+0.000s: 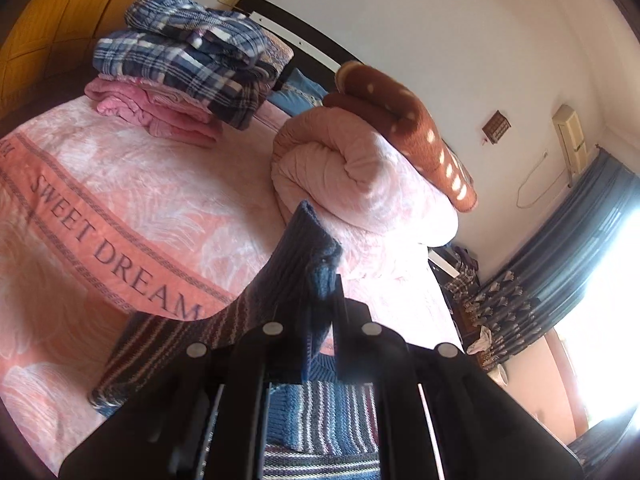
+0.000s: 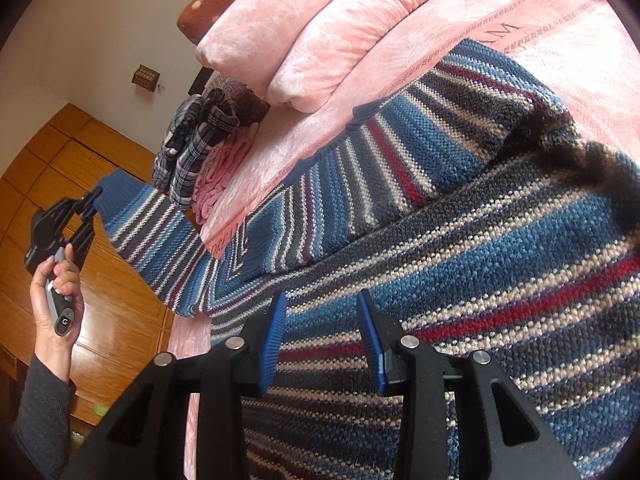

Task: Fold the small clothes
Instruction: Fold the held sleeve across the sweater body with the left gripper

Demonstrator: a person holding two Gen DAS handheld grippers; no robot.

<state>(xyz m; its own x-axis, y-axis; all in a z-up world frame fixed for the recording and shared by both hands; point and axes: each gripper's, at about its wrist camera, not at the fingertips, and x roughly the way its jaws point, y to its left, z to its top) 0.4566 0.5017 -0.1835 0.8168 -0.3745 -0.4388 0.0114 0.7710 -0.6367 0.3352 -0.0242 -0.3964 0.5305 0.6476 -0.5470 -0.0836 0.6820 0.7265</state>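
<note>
Here, left hand-held gripper (image 1: 320, 280) clamped on striped sweater (image 2: 460, 220) sleeve; only right view: right hand-held gripper (image 2: 322, 336) agape.

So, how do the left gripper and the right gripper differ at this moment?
The left gripper is shut on a cuff of the blue striped knitted sweater and lifts it; the right gripper is open and holds nothing. The left is raised; the right hovers low over the sweater's body. Both are black.

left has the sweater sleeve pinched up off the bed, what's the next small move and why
Probably carry the sleeve across onto the sweater body and let go. The left gripper is shut on its blue cuff, lifted clear of the bedspread, while the right gripper hovers open over the body, gripping nothing.
</note>
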